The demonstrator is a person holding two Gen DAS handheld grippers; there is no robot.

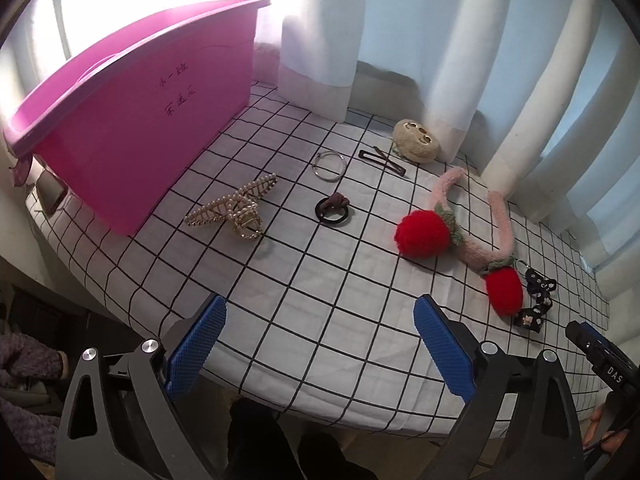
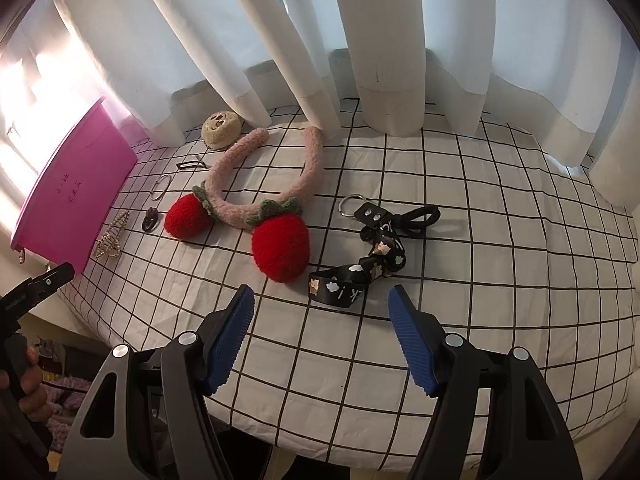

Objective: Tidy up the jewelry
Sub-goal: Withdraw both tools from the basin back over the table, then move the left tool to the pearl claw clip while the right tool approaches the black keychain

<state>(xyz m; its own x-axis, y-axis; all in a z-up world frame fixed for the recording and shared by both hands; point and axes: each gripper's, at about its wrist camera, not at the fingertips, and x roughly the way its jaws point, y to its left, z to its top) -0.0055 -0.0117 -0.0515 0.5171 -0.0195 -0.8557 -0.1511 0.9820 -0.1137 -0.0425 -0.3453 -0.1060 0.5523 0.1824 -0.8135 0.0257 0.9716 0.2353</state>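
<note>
Curtains in thick white folds hang along the far edge of the table, their hems resting on the black-gridded white cloth. At the left stands a smooth pink plastic bin with dark handwriting on its side. Beside it lies a pearl-studded claw clip, then a dark hair tie with a brownish knot, thin metal bangles, flat snap clips and a cream plush face piece near the curtain. A fuzzy pink headband with two red woolly strawberries sprawls across the middle, and just to its right is a black printed strap keychain with a metal ring. What the small prints on the strap are is hard to make out. The left gripper and the right gripper both hover over the near edge, blue ribbed pads spread apart with nothing between them; nothing blocks either from the jewelry.
</note>
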